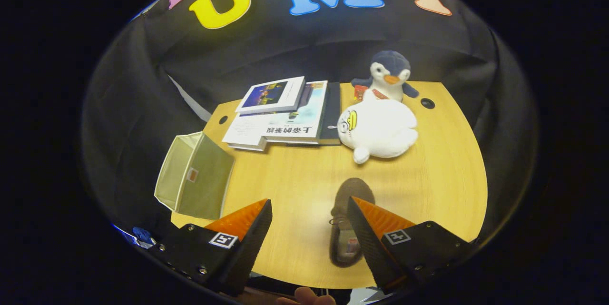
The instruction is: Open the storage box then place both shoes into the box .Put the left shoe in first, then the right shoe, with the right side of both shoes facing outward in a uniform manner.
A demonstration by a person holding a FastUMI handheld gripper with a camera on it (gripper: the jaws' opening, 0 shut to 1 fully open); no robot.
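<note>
A brown shoe (346,221) lies on the wooden table (295,176), toe pointing away from me, its right half hidden behind my right finger. My gripper (309,214) hangs above the table's near edge and is open, with nothing between the fingers; the shoe sits just inside the right finger (368,229). To the left of the left finger (250,229), the olive-green fabric storage box (195,179) lies at the table's left edge with its opening turned left, away from the shoe.
Stacked books (285,114) lie at the back of the table. A white plush toy (378,129) and a penguin plush (391,74) sit at the back right. A person's fingers (307,298) show at the table's near edge.
</note>
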